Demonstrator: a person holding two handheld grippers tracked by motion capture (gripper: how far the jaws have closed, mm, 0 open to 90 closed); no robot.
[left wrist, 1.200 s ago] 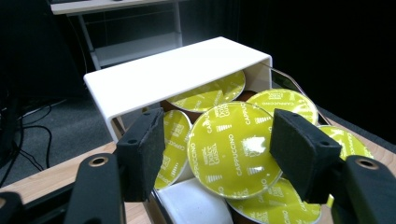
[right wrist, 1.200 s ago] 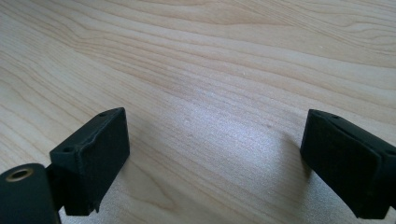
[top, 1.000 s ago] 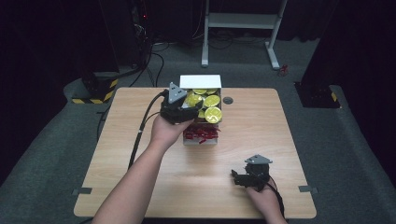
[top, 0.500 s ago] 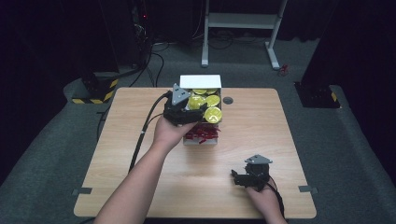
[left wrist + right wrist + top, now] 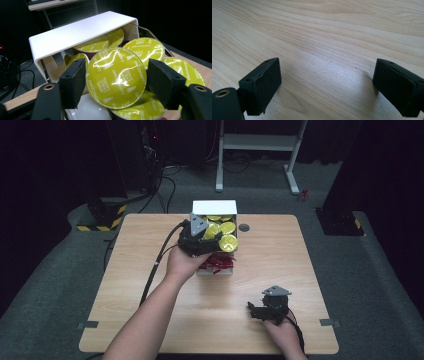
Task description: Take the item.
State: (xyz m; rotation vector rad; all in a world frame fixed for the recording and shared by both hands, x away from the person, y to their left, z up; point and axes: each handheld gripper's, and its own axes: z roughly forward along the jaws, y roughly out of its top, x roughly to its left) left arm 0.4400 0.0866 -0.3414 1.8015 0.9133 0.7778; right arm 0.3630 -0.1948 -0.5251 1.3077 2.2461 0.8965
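A white box [image 5: 214, 207] stands at the table's far middle, with several yellow-lidded coffee capsules piled in it and red pieces [image 5: 216, 263] at its near end. My left gripper [image 5: 220, 242] reaches over the box from the left. In the left gripper view its jaws have just been closing, and the pads [image 5: 73, 82] now press on both edges of one yellow capsule [image 5: 116, 72], tilted up under the white lid [image 5: 75, 32]. My right gripper [image 5: 255, 312] rests near the front right of the table. Its jaws [image 5: 327, 85] stand open over bare wood.
A small dark round disc [image 5: 244, 227] lies on the table [image 5: 150, 285] just right of the box. The left gripper's cable [image 5: 155, 265] trails over the table's left half. Behind the table stands a white frame [image 5: 260, 142]; a yellow-and-black striped base [image 5: 100, 217] sits on the floor at the left.
My left gripper has edged slightly right over the box. The right hand and gripper have stayed where they were.
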